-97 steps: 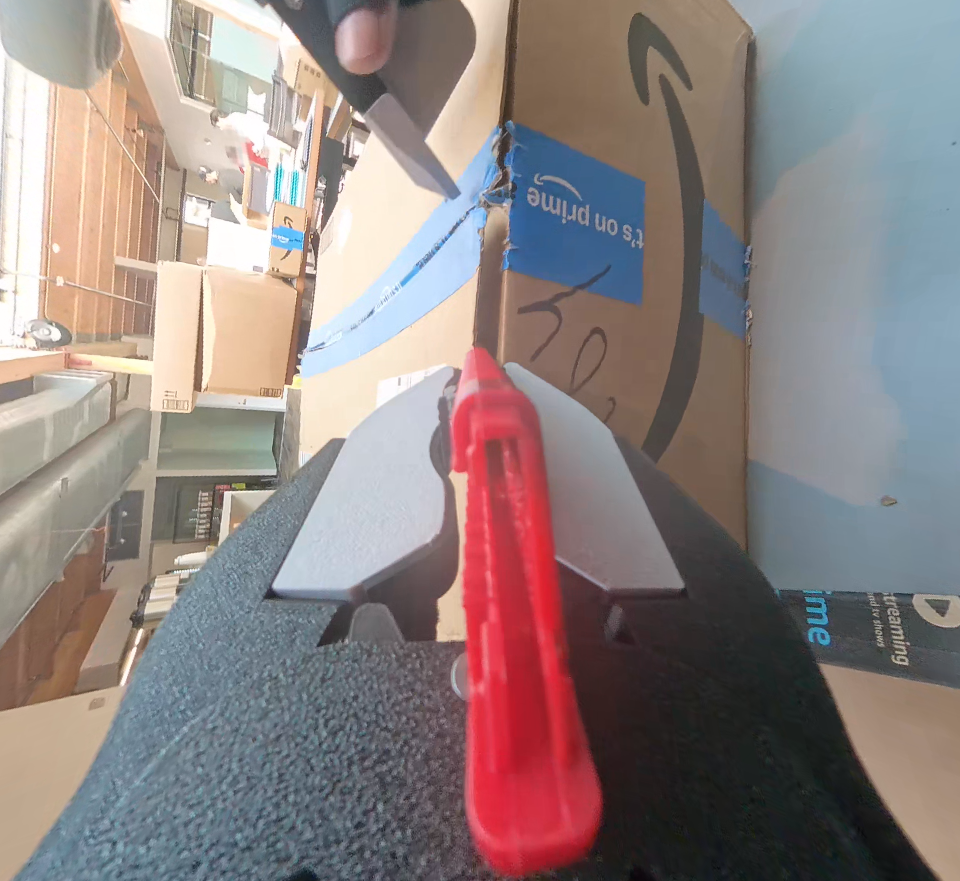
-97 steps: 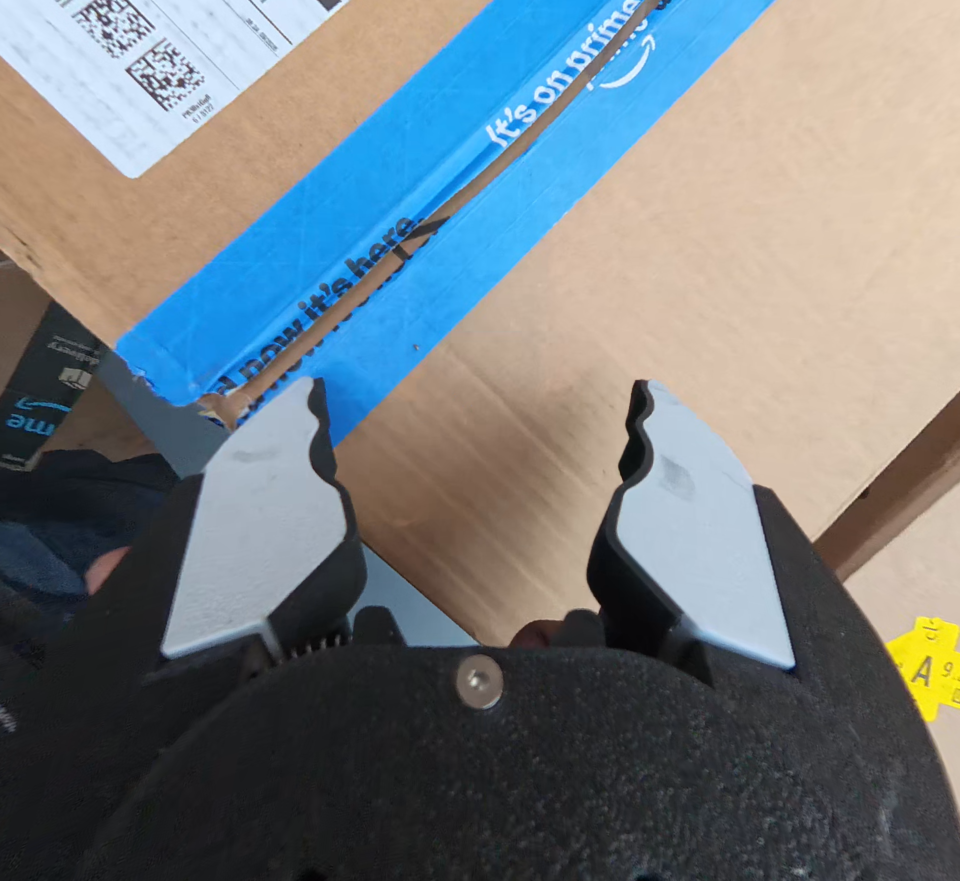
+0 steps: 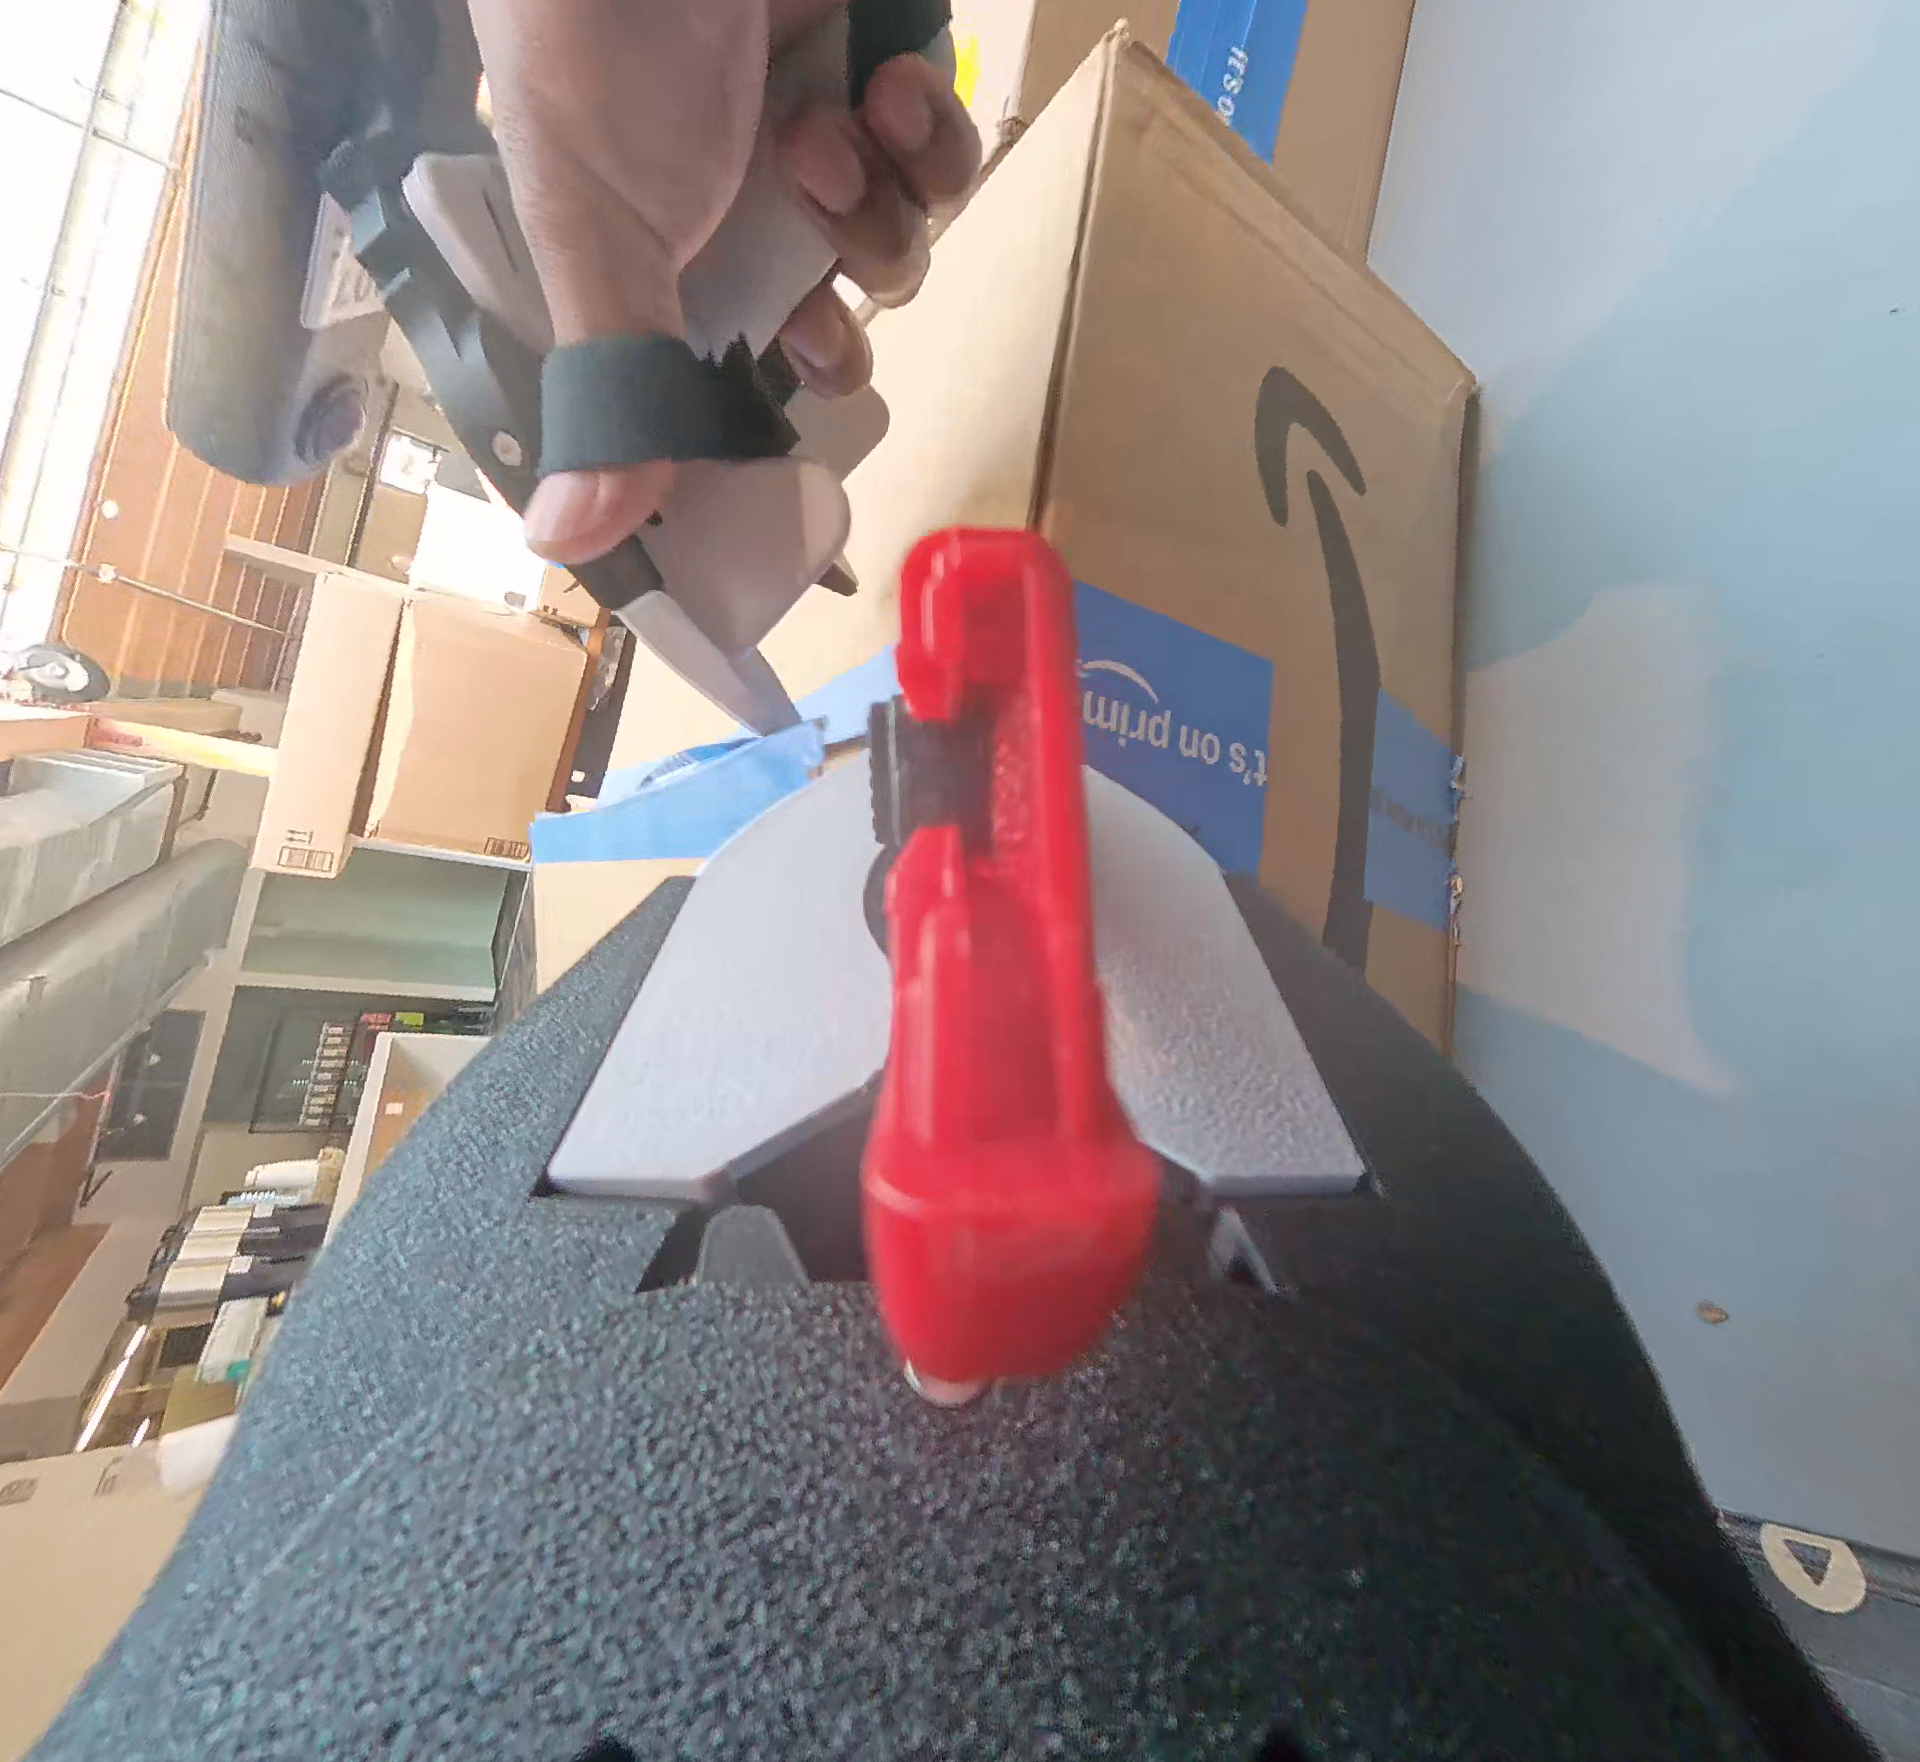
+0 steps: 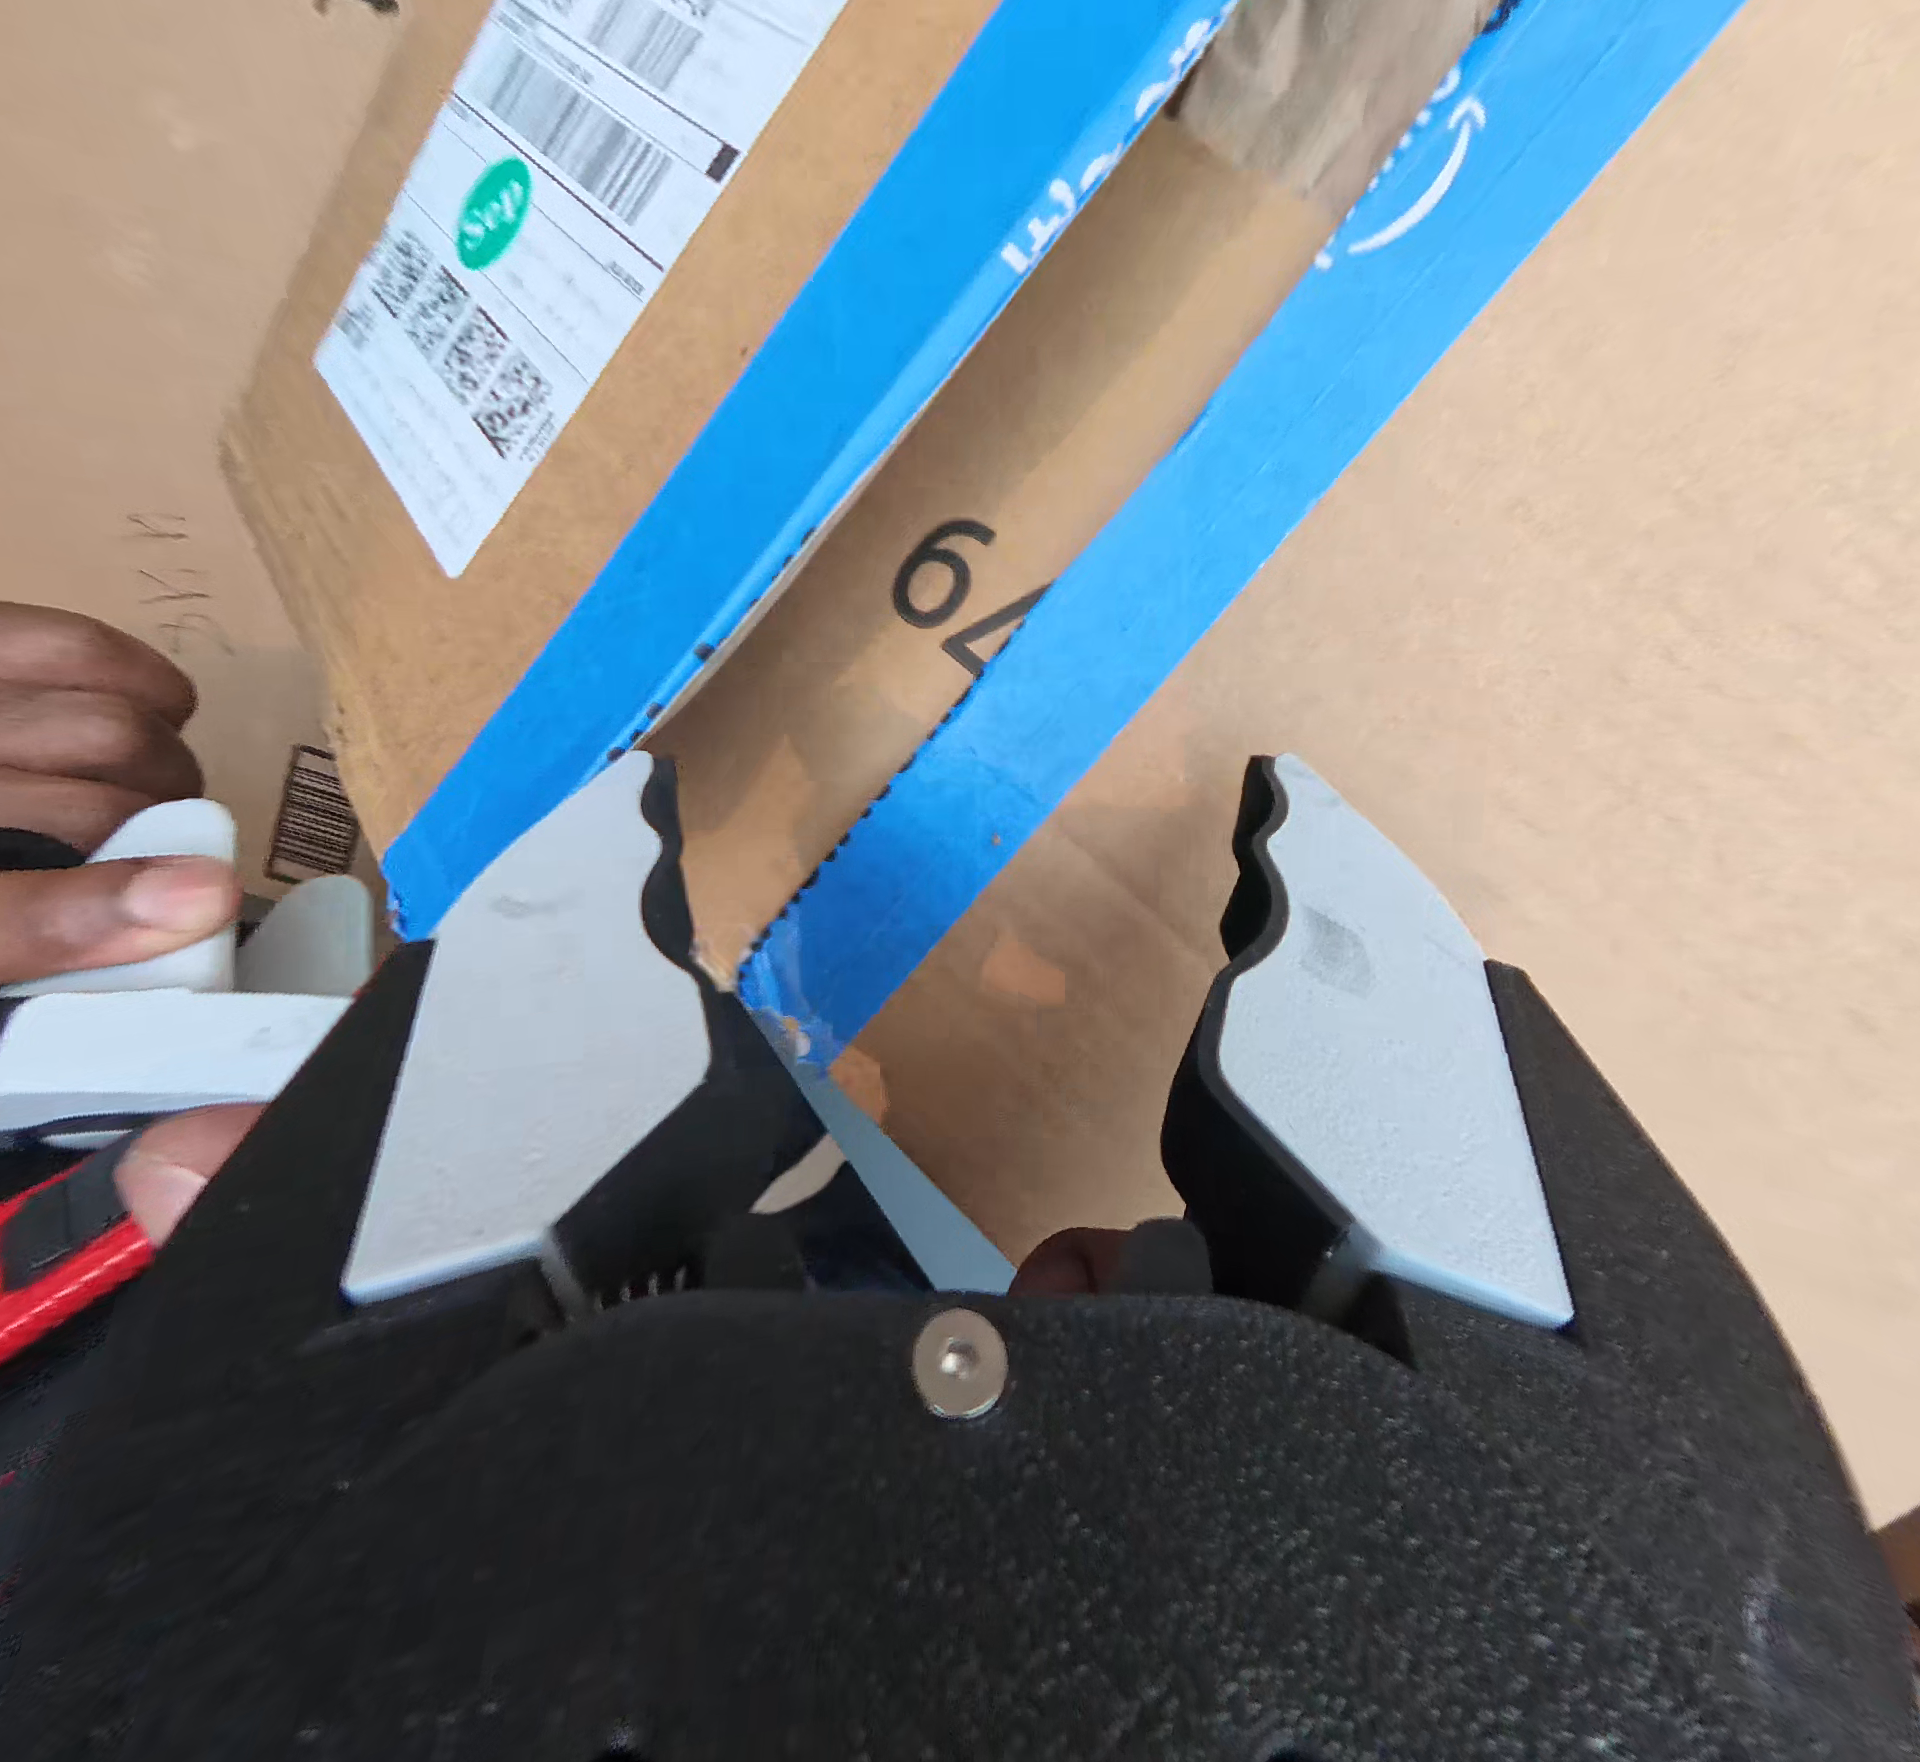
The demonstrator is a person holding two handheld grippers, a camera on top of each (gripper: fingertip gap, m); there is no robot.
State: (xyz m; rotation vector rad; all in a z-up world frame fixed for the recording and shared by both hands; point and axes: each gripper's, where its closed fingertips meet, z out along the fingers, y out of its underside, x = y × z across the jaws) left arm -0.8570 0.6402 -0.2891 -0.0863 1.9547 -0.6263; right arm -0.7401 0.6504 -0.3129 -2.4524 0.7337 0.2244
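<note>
Two tongs: left tongs point(image 3: 977, 777) pinching red cutter point(image 3: 987, 985); right tongs point(image 4: 961, 891) spread at cardboard box point(image 4: 1558, 673) seam.

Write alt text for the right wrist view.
The open right gripper sits at the near edge of a cardboard box, one finger at the slit blue tape, where the top flaps have parted. A white shipping label lies on the left flap.

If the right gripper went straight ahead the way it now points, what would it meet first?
The right gripper, jaws open, points at the cardboard box. It would likely first meet the top flap edged with cut blue tape, beside the open seam; depth is hard to judge.
</note>
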